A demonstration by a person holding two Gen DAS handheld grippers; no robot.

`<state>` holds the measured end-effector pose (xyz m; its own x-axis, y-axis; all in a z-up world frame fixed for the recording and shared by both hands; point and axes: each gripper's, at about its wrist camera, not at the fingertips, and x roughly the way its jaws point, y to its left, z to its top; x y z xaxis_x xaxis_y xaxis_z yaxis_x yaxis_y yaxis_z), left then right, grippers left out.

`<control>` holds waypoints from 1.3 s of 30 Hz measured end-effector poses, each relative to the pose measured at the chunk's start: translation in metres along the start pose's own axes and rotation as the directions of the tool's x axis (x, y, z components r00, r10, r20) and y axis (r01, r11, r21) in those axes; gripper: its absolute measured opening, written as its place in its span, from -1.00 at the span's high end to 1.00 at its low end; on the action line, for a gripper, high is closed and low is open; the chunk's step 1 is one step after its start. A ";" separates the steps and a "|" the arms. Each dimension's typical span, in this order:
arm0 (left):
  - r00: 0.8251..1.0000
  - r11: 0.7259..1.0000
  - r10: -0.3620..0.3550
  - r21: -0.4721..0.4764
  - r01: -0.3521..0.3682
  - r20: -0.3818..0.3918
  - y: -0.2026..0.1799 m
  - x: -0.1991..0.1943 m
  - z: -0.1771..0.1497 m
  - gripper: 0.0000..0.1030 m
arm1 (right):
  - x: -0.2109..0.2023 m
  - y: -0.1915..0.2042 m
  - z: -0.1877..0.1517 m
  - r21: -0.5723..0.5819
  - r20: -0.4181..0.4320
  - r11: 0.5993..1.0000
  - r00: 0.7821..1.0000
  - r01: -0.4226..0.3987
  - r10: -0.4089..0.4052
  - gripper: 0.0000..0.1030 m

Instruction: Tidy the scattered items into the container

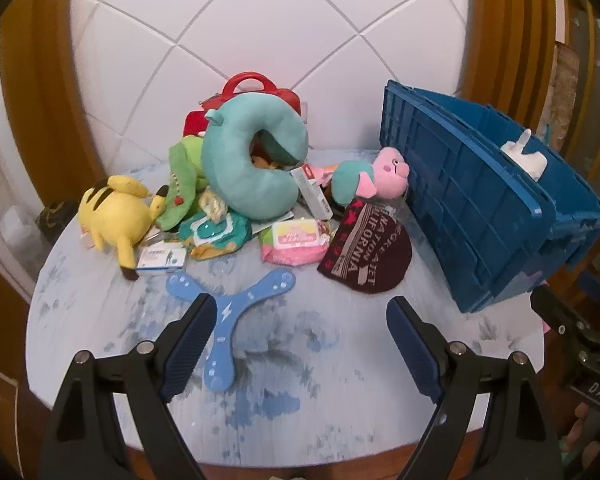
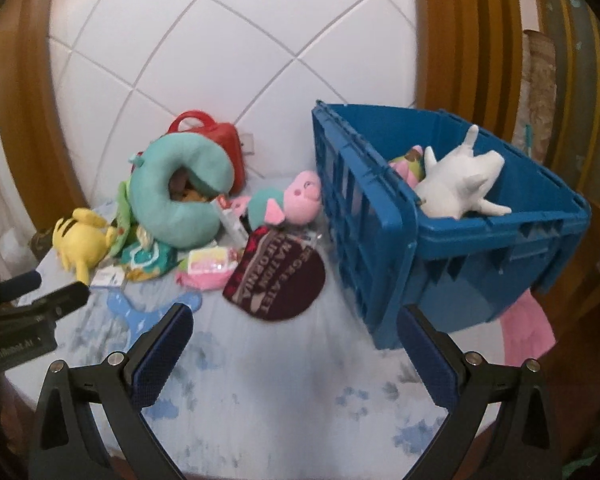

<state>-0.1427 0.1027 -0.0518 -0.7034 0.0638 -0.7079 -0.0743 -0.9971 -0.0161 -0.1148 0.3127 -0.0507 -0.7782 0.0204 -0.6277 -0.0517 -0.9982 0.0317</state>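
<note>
Both the left gripper and right gripper hang spread and empty; blue boomerang, lower centre-left beside the blue crate, looks light, stiff, flat, best pinched across one arm.

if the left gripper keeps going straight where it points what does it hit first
Probably the blue boomerang, lying on the table just ahead of the open left gripper, by its left finger. Depth is unclear; it might meet bare tabletop first.
</note>
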 end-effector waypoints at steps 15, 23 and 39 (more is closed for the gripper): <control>1.000 1.000 0.021 -0.011 -0.021 0.004 0.038 -0.038 -0.031 -0.69 | -0.045 0.030 -0.024 0.009 0.030 0.999 0.999 -0.045 0.045 -1.00; 1.000 1.000 0.024 0.004 -0.024 0.007 0.050 -0.044 -0.040 -0.69 | -0.056 0.049 -0.027 0.003 0.042 1.000 0.999 -0.030 0.030 -1.00; 0.999 1.000 0.012 -0.014 -0.012 0.039 0.056 -0.062 -0.046 -0.70 | -0.068 0.043 -0.032 0.019 0.046 1.000 0.999 0.000 -0.001 -1.00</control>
